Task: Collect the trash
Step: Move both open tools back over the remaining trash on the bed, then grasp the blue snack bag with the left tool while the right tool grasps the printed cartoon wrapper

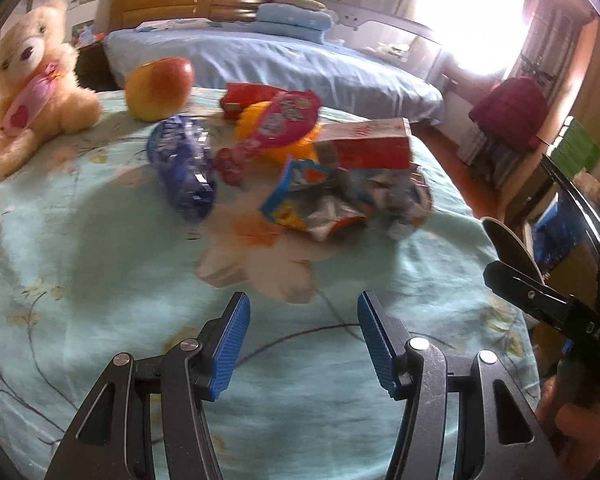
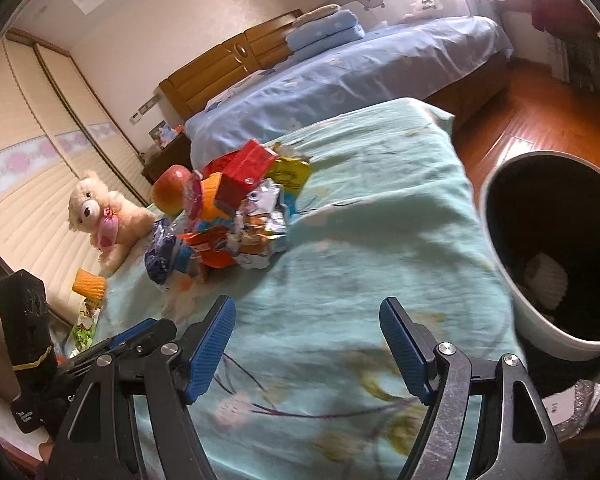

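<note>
Presently, both of my grippers hang over the aqua floral bedspread (image 1: 100, 264), short of the litter and holding nothing: the left gripper (image 1: 302, 340) stands about half open, the right gripper (image 2: 306, 346) somewhat wider, only cloth showing between the pads. The bin (image 2: 512, 280), largest of the task's items, stands upright just off the bed's right edge, mouth up, with a pale paper cup liner already inside; a careless swing of my right gripper could, I judge, knock its rim and tip it. The trash sits mid-bed in one tangled heap. The red carton (image 1: 370, 146) lies on its side atop the heap, long axis running left to right in the left wrist view, open end toward the left. The crumpled foil snack bag (image 1: 340, 200) sprawls beneath it, roughly the same axis. The blue wrapper (image 1: 186, 164) lies separately, long axis running toward me and slightly right. Risks, in my estimate: lifting the foil bag would topple the carton; a loose pinch on crinkled foil may slip; and the apple (image 1: 158, 88) and teddy bear (image 1: 36, 80) nearby are not trash and could be grabbed or rolled by mistake.
</note>
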Demonstrator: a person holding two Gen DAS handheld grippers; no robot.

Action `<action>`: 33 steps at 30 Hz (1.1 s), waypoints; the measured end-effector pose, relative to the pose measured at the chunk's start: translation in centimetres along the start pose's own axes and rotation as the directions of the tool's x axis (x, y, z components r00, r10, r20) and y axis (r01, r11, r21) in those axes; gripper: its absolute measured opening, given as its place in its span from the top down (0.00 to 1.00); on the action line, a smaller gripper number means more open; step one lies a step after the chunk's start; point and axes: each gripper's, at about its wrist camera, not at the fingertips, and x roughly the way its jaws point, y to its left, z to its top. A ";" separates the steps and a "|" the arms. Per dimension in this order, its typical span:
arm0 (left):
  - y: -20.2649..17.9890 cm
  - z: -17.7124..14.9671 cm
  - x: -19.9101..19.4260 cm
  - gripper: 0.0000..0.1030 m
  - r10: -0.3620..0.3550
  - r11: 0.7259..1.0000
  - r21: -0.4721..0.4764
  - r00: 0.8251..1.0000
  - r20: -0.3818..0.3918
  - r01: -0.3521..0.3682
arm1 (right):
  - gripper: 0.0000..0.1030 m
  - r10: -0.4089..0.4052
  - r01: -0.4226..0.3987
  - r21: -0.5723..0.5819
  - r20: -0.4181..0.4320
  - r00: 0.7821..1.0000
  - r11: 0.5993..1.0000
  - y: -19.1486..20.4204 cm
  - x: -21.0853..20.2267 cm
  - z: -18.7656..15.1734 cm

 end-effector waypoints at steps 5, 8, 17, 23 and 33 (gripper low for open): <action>1.5 0.8 0.2 0.46 0.018 0.999 -0.033 1.000 0.000 -0.018 | 0.26 0.003 -0.003 -0.019 -0.016 1.000 1.000 1.5 1.4 0.3; 2.3 1.7 0.8 0.46 0.029 0.999 -0.044 1.000 -0.003 -0.029 | 0.26 0.009 -0.010 -0.029 -0.022 1.000 1.000 2.2 2.2 0.6; 4.4 5.2 3.1 0.41 0.072 0.995 -0.071 0.997 -0.005 -0.073 | 0.26 0.003 -0.004 -0.062 -0.020 1.000 0.998 3.7 4.1 2.3; 5.5 7.6 5.5 0.41 0.120 0.988 -0.093 0.993 -0.013 -0.120 | 0.26 -0.009 0.007 -0.059 -0.034 0.999 0.998 3.6 6.1 3.6; 6.6 7.7 6.8 0.76 0.107 0.988 -0.111 0.994 -0.017 -0.108 | 0.69 -0.022 0.017 -0.076 -0.061 0.998 0.997 3.6 7.4 3.5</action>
